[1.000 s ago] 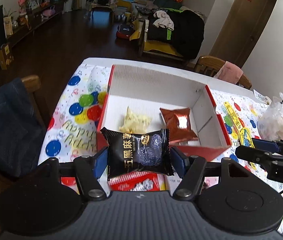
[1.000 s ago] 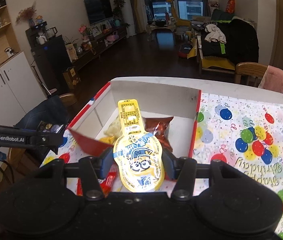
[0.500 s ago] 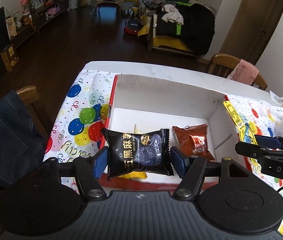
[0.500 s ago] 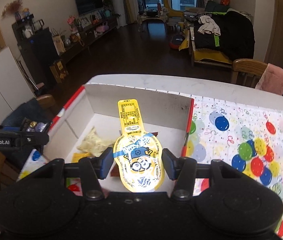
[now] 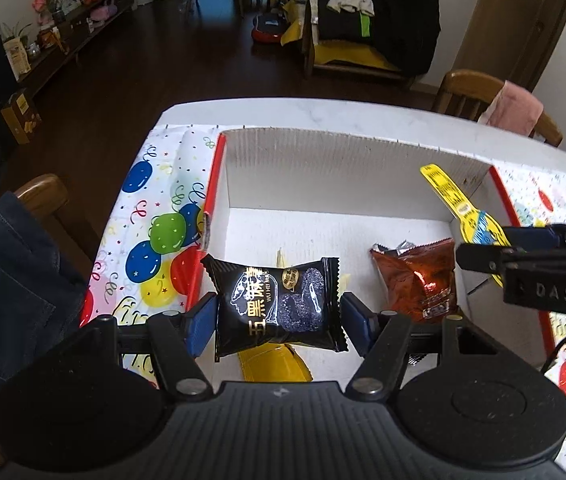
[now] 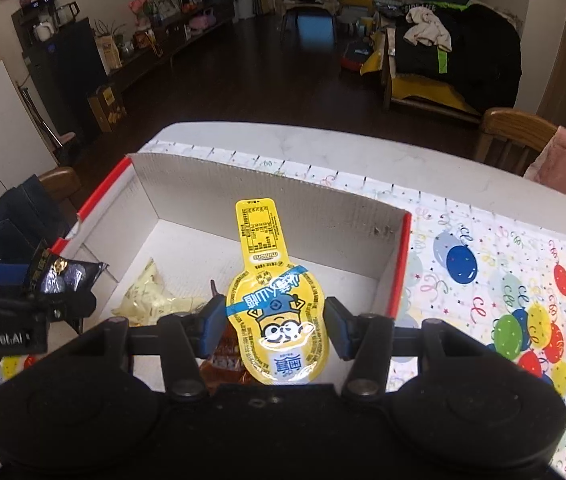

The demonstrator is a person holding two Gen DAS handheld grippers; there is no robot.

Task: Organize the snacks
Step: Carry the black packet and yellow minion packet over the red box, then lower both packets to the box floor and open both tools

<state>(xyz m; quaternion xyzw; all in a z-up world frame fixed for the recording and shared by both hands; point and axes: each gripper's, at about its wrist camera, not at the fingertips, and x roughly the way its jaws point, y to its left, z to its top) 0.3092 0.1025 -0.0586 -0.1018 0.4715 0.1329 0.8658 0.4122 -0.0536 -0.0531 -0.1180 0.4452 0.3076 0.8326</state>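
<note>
My left gripper (image 5: 279, 320) is shut on a black snack packet (image 5: 277, 306) with gold lettering, held above the near left part of a white cardboard box (image 5: 343, 156) with red edges. My right gripper (image 6: 277, 326) is shut on a yellow cartoon-print pouch (image 6: 279, 320), held over the box (image 6: 283, 196) on its right side. That pouch (image 5: 461, 204) and the right gripper's black finger show at the right of the left wrist view. Inside the box lie a red-brown crinkled packet (image 5: 419, 280), a pale yellow bag (image 6: 151, 296) and a yellow wrapper (image 5: 271, 364).
The box sits on a balloon-print tablecloth (image 6: 503, 280) over a white table (image 5: 323, 110). Wooden chairs stand at the left (image 5: 43, 196), with denim draped on it, and the far right (image 6: 523, 132), with a pink cloth. The living room floor lies beyond.
Both grippers moved forward and lower, from before the box's near edge to over its inside, each still holding its packet. The box's back wall looks closer now.
</note>
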